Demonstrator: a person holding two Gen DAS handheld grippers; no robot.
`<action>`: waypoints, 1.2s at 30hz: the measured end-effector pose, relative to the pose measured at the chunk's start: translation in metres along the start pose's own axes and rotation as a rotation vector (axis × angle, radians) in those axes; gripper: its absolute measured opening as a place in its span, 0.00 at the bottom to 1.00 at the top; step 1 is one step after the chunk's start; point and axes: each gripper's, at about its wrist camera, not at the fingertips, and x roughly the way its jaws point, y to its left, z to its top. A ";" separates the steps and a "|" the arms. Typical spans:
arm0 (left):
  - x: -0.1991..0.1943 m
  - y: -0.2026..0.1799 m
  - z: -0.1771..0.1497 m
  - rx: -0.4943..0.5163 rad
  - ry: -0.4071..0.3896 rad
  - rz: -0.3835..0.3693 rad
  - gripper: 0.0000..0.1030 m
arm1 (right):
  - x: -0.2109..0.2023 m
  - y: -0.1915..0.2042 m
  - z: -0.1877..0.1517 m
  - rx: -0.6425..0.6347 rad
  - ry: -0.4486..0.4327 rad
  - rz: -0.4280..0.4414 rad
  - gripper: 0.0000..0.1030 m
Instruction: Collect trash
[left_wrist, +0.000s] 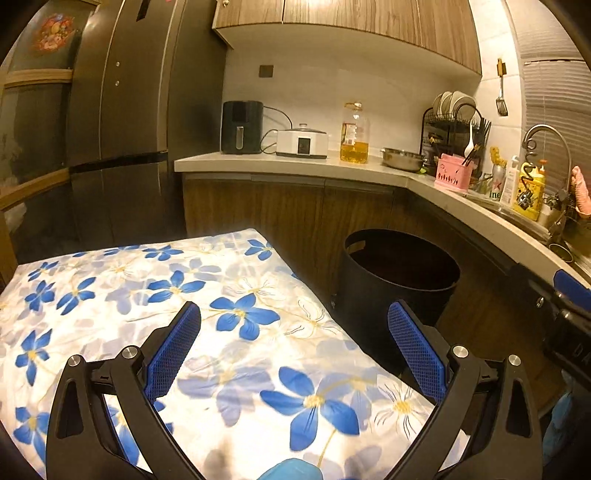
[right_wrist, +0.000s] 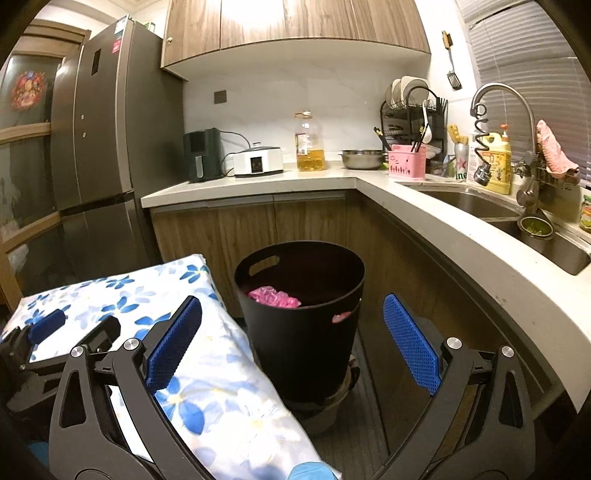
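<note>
A home kitchen: tall steel fridge (right_wrist: 107, 147) beside an L-shaped surface (right_wrist: 424, 221) with wood-grain cupboards above and below. On it, an air fryer (right_wrist: 202, 155), a small cooker (right_wrist: 258, 161), a bottle of cooking oil (right_wrist: 309, 142), a steel bowl (right_wrist: 362, 158), a loaded dish rack (right_wrist: 410, 114). Sink (right_wrist: 517, 221) with tap (right_wrist: 506, 110) and dish soap (right_wrist: 498, 166) under a blinded window; black bin (right_wrist: 303, 332) on the floor.

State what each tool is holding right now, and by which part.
Nothing is held. The left tool hangs open over the floral cloth; the right tool hangs open before the black bin.
</note>
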 end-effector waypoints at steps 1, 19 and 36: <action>-0.007 0.003 -0.002 -0.001 -0.003 -0.001 0.94 | -0.004 0.001 -0.001 -0.002 -0.001 -0.001 0.95; -0.057 0.015 -0.019 0.005 -0.030 -0.015 0.94 | -0.061 0.018 -0.022 -0.016 -0.015 -0.022 0.95; -0.069 0.021 -0.022 0.005 -0.037 -0.024 0.94 | -0.072 0.027 -0.024 -0.028 -0.029 -0.022 0.95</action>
